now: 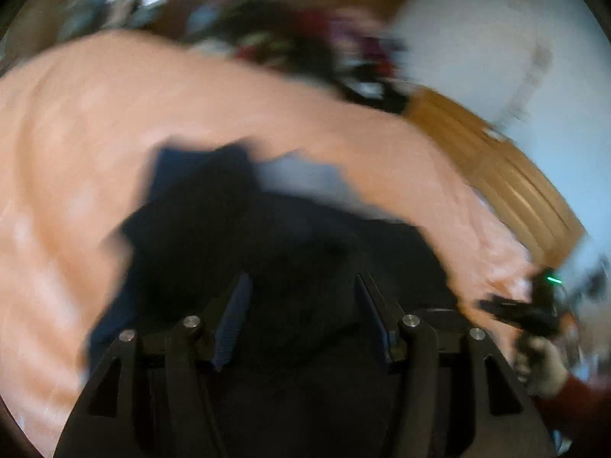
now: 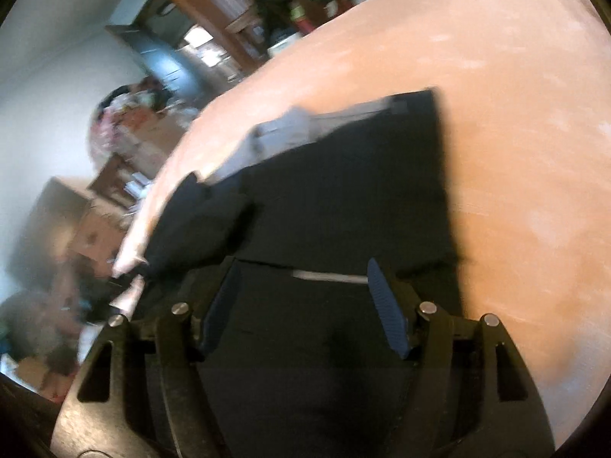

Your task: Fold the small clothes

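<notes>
A dark navy garment (image 1: 236, 229) lies on a peach-coloured cloth surface (image 1: 76, 152), with a pale grey-blue part (image 1: 305, 179) showing at its far edge. My left gripper (image 1: 301, 290) hovers over the garment, open, nothing between its fingers. In the right wrist view the same garment (image 2: 343, 183) spreads flat, its pale part (image 2: 298, 126) at the far side. My right gripper (image 2: 305, 282) is open above the garment's near edge. The other gripper (image 1: 534, 313), held in a gloved hand (image 1: 542, 366), shows at the right edge of the left wrist view. Both views are motion-blurred.
A pile of dark and red clothes (image 1: 313, 38) sits beyond the peach surface. A wooden frame (image 1: 496, 175) runs along its right side. In the right wrist view, shelves and cluttered boxes (image 2: 126, 160) stand past the peach surface's (image 2: 515, 95) left edge.
</notes>
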Motion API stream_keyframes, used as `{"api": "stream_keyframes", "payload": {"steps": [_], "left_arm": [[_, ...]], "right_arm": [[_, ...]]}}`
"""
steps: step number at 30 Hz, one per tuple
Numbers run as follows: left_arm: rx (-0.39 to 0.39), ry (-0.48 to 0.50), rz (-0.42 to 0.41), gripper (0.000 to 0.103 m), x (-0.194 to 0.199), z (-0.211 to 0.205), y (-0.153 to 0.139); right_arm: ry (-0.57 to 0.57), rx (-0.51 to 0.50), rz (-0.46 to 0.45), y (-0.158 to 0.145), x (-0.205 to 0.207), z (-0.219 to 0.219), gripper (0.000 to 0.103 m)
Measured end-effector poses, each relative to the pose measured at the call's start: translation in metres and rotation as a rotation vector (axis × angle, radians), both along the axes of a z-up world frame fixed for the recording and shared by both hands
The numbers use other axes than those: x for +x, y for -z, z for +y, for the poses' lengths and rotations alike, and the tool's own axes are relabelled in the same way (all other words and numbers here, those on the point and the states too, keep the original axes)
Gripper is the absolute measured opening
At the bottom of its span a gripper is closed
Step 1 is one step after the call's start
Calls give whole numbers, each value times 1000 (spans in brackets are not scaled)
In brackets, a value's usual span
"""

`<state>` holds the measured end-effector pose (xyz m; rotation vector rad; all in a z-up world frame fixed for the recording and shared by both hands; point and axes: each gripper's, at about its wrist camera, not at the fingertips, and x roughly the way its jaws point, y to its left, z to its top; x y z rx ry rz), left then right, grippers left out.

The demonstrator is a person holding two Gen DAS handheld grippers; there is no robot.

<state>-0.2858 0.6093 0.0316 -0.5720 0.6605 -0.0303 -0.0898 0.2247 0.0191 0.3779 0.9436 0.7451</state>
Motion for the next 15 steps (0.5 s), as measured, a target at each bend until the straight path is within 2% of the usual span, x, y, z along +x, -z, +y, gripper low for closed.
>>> {"api": "stream_keyframes", "payload": {"steps": [1, 2, 3, 4, 6, 7, 9, 11, 13, 15], "left_arm": [[-20, -50, 26, 57, -11, 12, 15], [-92, -93, 32, 56, -20, 30, 30], [-179, -118, 14, 51, -25, 43, 42], [-250, -150, -5, 50, -29, 55, 48], [-276, -165, -23, 50, -30, 56, 52], [-275, -162, -22, 50, -30, 55, 54], [-276, -157, -35, 51, -32, 55, 55], [-291, -156, -46, 51, -31, 57, 59], [-299, -158, -51, 51, -26, 55, 58], [-305, -156, -51, 51, -25, 50, 59]], "right_arm": [[-24, 17, 2, -1, 5, 13, 68], [-67, 45, 9, -1, 13, 35, 68], [-106, 78, 34, 1, 21, 52, 68], [-148, 123, 76, 5, 30, 72, 68], [-234, 169, 181, 21, 50, 119, 68], [-252, 152, 199, 26, 53, 133, 68], [-264, 41, 176, 34, 60, 164, 68], [-242, -45, 112, 25, 64, 184, 68], [-251, -44, 37, 7, 60, 194, 68], [-279, -77, 13, -1, 58, 204, 70]]}}
